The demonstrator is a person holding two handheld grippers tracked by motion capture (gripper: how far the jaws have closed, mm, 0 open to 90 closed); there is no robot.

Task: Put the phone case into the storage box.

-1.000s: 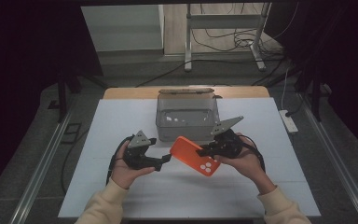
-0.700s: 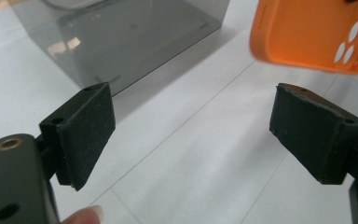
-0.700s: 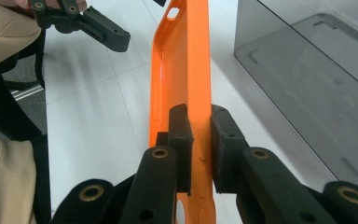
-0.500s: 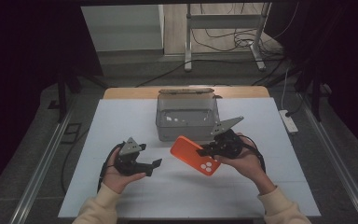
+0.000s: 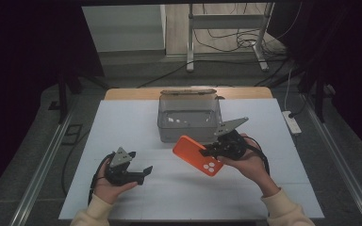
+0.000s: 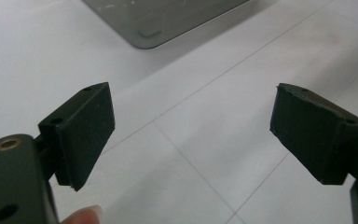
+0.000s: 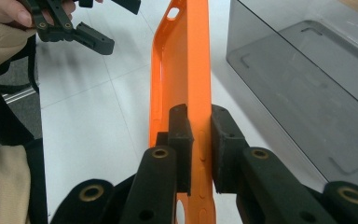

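Over the white table (image 5: 122, 127), just in front of the clear grey box (image 5: 188, 117), the right gripper (image 5: 206, 151) has its jaws clamped on one long edge of an orange phone case (image 5: 197, 155), held tilted above the surface. Left gripper (image 5: 141, 173) low over the table, well apart from the case, jaws spread wide with nothing between them.
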